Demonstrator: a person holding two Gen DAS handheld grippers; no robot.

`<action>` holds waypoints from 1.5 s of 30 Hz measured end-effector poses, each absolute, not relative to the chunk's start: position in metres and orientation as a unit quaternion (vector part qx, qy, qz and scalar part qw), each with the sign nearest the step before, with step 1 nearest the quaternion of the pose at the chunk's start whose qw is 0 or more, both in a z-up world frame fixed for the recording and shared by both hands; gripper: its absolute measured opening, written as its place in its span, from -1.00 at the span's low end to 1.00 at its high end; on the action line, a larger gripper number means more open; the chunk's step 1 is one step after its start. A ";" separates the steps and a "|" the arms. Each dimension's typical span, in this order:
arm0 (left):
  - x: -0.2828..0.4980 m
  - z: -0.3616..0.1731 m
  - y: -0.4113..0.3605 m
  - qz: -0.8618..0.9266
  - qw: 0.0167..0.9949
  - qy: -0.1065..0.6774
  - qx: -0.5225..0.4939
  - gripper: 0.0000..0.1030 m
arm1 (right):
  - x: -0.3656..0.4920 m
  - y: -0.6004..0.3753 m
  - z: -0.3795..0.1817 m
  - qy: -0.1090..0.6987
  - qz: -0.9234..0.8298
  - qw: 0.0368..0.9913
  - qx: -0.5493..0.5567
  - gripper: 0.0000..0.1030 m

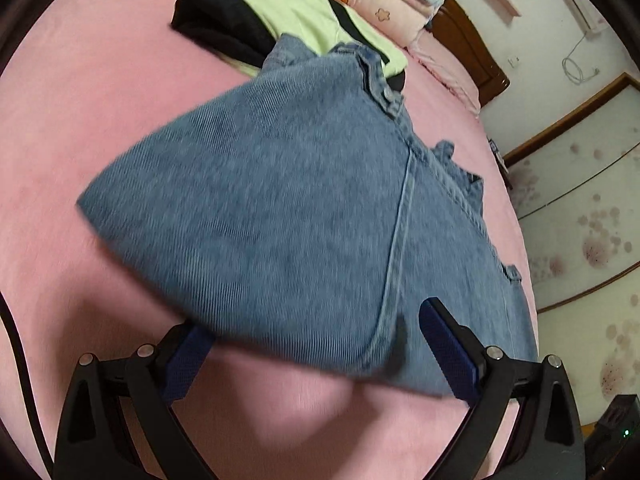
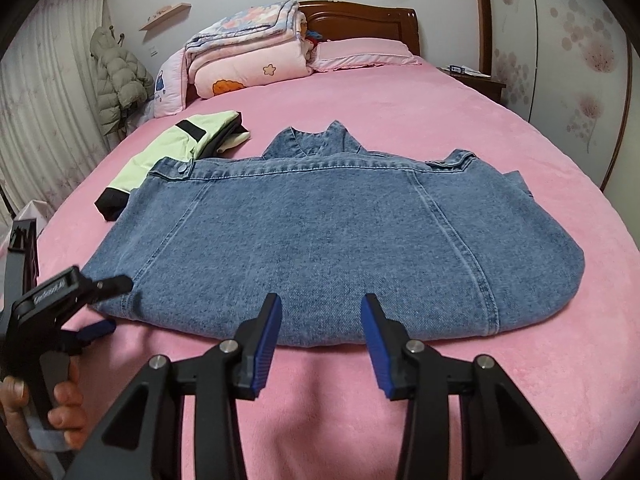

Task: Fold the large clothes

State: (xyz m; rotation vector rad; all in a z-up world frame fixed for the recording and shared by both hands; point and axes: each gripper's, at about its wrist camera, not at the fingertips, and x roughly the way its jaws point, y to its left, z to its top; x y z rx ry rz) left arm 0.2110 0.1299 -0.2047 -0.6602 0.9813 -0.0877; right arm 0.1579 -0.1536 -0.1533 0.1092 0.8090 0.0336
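The left hand-held gripper (image 1: 316, 344) is released at the near corner of the folded denim jacket (image 2: 332, 236) on the pink bed (image 2: 520, 360). The right hand-held gripper (image 2: 320, 340) is released, just before its near edge.

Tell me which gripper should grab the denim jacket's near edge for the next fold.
Left. The left gripper is already open around the jacket corner, fabric between its fingers. The right gripper is open just short of the hem, gripping nothing.
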 end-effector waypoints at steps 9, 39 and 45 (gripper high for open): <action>0.242 -0.205 0.141 -0.020 0.839 0.428 -0.335 0.72 | 0.187 -0.147 -0.155 0.392 0.017 0.919 0.046 -0.45; 0.221 -0.087 0.067 -0.052 0.934 0.308 -0.173 -0.81 | 0.232 -0.116 -0.204 0.448 0.052 0.892 0.024 -0.74; 0.227 -0.050 0.002 -0.114 0.942 0.281 -0.141 -0.84 | 0.232 -0.138 -0.201 0.455 0.081 0.882 0.098 -0.75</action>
